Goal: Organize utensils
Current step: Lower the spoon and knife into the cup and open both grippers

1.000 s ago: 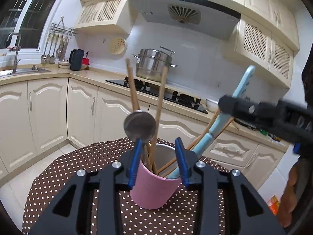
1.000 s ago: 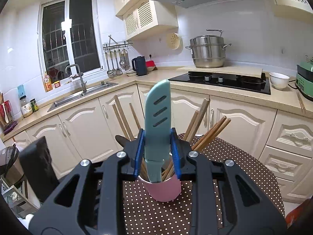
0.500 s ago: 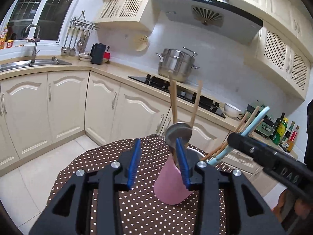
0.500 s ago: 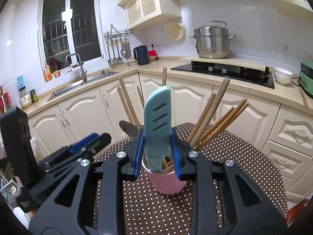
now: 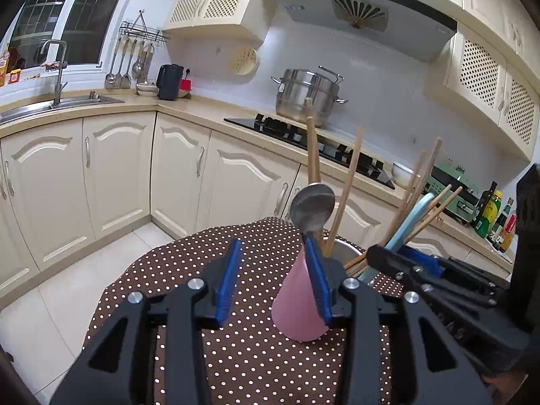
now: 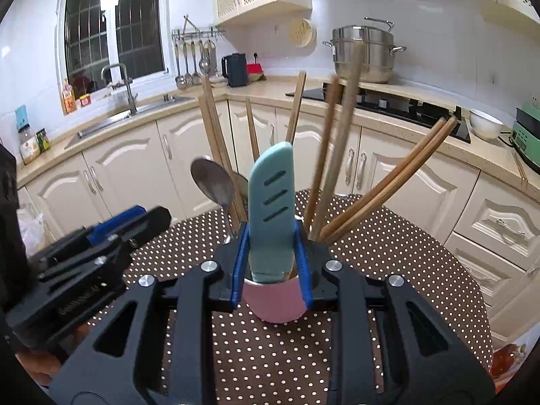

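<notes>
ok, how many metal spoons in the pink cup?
2. One spoon stands left of the teal utensil; a second spoon peeks out just behind it. Others may hide among the chopsticks.

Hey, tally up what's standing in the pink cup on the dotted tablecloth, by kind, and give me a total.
wooden chopsticks: 8, as far as I can make out
metal spoon: 1
teal utensil: 1
Total: 10
</notes>
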`<state>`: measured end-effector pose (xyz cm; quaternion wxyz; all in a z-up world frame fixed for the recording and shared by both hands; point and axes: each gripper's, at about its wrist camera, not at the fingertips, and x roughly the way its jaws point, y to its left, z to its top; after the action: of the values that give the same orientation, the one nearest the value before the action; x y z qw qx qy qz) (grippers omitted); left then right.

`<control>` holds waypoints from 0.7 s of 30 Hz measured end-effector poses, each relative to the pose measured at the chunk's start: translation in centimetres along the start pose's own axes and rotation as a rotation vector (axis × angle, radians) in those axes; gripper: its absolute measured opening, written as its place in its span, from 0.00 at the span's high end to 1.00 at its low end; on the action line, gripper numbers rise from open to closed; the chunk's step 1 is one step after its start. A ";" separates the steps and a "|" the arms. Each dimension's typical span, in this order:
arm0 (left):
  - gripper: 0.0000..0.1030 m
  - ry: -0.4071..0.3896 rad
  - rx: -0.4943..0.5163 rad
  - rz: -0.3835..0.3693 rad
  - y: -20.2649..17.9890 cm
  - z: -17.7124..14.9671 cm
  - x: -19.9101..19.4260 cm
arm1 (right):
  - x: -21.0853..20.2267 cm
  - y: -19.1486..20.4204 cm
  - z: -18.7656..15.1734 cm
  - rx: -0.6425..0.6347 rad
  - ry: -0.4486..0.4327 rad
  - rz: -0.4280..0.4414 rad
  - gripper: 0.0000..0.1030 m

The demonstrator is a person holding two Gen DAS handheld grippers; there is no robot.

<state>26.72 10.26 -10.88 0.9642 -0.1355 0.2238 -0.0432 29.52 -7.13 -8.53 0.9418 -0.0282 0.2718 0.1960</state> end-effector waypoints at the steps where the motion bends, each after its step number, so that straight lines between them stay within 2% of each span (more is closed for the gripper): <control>1: 0.62 0.006 0.001 -0.001 0.0 0.0 0.1 | 0.4 0.0 -0.3 -0.006 0.014 -0.004 0.75; 10: 0.61 0.016 0.019 0.006 -0.4 -0.3 0.2 | 0.1 0.1 -0.4 -0.002 -0.001 0.007 0.74; 14: 0.59 0.009 0.046 0.049 -0.8 -0.2 -0.3 | -1.0 0.1 -0.2 0.015 -0.027 0.020 0.73; 16: 0.56 0.007 0.053 0.062 -0.8 -0.1 -0.7 | -1.7 0.3 0.0 0.014 -0.050 0.017 0.62; 17: 0.55 0.006 0.059 0.066 -0.9 0.0 -0.8 | -2.2 0.4 0.1 0.013 -0.069 0.017 0.49; 21: 0.54 -0.009 0.098 0.098 -1.6 0.0 -1.9 | -3.2 1.0 0.3 -0.013 -0.091 0.000 0.49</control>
<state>25.01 8.98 -9.67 0.9716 -0.0772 0.2236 -0.0063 26.79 -7.29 -6.57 0.9530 -0.0253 0.2273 0.1987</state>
